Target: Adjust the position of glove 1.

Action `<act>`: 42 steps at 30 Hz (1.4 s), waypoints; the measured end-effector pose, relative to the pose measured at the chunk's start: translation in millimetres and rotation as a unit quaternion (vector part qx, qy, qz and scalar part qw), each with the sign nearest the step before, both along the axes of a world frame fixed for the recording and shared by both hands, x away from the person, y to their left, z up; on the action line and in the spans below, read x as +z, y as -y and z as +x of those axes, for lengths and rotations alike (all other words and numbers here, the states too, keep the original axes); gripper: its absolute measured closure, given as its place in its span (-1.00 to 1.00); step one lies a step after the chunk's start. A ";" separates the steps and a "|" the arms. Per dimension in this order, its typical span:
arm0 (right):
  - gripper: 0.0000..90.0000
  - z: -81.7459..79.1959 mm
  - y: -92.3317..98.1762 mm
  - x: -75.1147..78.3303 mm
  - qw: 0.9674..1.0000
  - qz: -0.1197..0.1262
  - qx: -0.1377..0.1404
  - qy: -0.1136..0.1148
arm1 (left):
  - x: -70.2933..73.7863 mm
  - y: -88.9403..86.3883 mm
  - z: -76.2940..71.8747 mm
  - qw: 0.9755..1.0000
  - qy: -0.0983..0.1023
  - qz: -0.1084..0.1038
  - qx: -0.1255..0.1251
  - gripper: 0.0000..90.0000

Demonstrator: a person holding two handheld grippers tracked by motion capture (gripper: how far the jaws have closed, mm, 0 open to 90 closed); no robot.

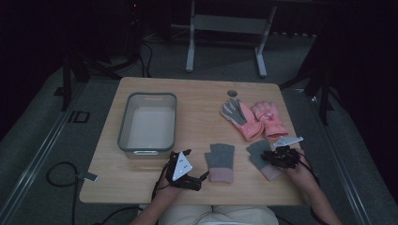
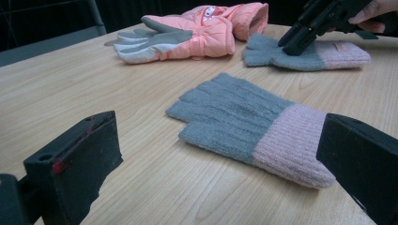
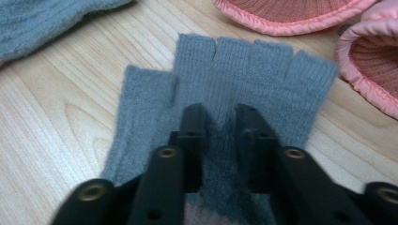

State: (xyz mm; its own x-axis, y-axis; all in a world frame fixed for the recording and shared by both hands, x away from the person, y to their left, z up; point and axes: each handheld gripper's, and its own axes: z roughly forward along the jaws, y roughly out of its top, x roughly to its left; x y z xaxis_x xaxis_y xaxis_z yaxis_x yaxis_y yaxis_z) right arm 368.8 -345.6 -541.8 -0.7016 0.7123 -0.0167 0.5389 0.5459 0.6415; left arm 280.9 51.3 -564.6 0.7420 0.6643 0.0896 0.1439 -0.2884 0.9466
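Black right gripper point(image 3: 220, 117) sits on the grey knitted fingerless glove with a pink ribbed cuff point(image 3: 253, 79), jaws narrowed, pinching a fold of the grey wool between the pads. Glove lies flat near the wooden table's point(image 1: 197, 98) front right edge, four short finger stubs and thumb spread. Its matching grey glove point(image 2: 248, 126) lies just beside. Left gripper point(image 1: 187, 164) rests apart, jaws spread wide, holding nothing.
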 end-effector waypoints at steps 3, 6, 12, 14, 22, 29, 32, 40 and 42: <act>0.86 -4.8 -3.2 0.1 1.000 0.002 -0.023 0.002 | 0.1 0.0 -0.1 1.000 0.001 0.001 0.000 -1.00; 0.89 -10.9 -4.9 4.1 0.998 0.031 -0.050 -0.017 | 0.0 0.4 -0.4 1.000 0.003 0.003 -0.002 -1.00; 0.89 -43.9 -27.2 30.5 0.990 0.074 -0.121 0.025 | 0.0 0.6 -0.5 1.000 0.003 0.003 -0.003 -1.00; 0.89 -52.8 -32.1 37.4 0.983 0.091 -0.157 0.033 | 0.0 0.8 -0.9 1.000 0.005 0.004 -0.003 -1.00; 0.89 -68.8 -43.7 31.8 0.967 0.111 -0.226 0.023 | 0.0 0.9 -1.3 1.000 0.006 0.005 -0.004 -1.00; 0.89 -58.4 -42.8 18.3 0.965 0.093 -0.243 0.016 | -0.1 1.8 -2.0 1.000 0.008 0.006 -0.010 -1.00; 0.88 -48.1 -40.7 2.8 0.964 0.081 -0.252 0.004 | 0.0 1.6 -1.9 1.000 0.008 0.007 -0.010 -1.00; 0.80 -45.4 -41.6 -8.0 0.967 0.066 -0.246 0.017 | 0.0 1.2 -1.3 1.000 0.005 0.004 -0.012 -1.00; 0.75 -44.7 -40.8 -7.9 0.968 0.066 -0.241 0.016 | 0.0 1.2 -1.3 1.000 0.005 0.004 -0.012 -1.00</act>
State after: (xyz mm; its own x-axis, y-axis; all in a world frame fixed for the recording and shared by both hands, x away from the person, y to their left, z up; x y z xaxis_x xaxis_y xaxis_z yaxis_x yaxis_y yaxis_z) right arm 324.1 -304.8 -549.7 -0.2869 0.9546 0.0805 0.6893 0.1473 0.7093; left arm 279.6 50.2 -564.6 0.7570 0.6453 0.1025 0.1273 -0.2995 0.9455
